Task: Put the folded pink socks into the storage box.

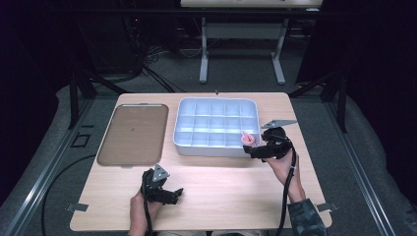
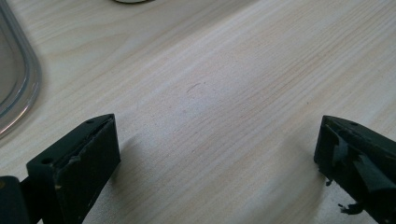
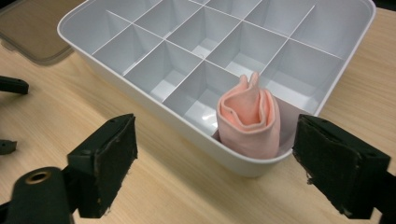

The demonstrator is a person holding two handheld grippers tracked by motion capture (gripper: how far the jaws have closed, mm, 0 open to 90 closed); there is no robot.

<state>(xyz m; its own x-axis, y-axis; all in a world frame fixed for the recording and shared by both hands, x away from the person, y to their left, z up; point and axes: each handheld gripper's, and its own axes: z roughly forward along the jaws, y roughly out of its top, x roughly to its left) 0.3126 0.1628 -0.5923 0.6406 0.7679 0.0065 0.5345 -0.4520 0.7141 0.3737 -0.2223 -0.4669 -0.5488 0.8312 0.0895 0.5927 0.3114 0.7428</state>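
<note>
A rolled pink cloth [image 3: 250, 121] stands upright in the corner compartment of the white divided tray [image 3: 154, 114], the one nearest the right gripper [image 3: 215, 163]; in the high view that compartment sits at the tray's 5 o'clock corner, where the cloth [image 1: 248, 138] shows as a small pink spot against the tray wall [image 1: 183, 110]; the right gripper [image 1: 256, 150] rests just outside that corner, its jaws spread wide with nothing between them, one to either side of the cloth but apart from it, outside the tray's rim; the roll leans slightly against the outer wall, its folded edges pointing up; the left gripper [image 1: 172, 194] lies low over the wooden table [image 1: 221, 191] at about 7 o'clock of the tray, well apart from it; its jaws also stand wide and empty over bare wood in the left gripper view [image 2: 217, 154]; a brown flat lid [image 1: 130, 133] lies on the table at 9 o'clock of the tray, just beside it, its clear rounded rim [image 2: 25, 81] showing at the left gripper view's edge; the other compartments of the tray hold nothing.
</note>
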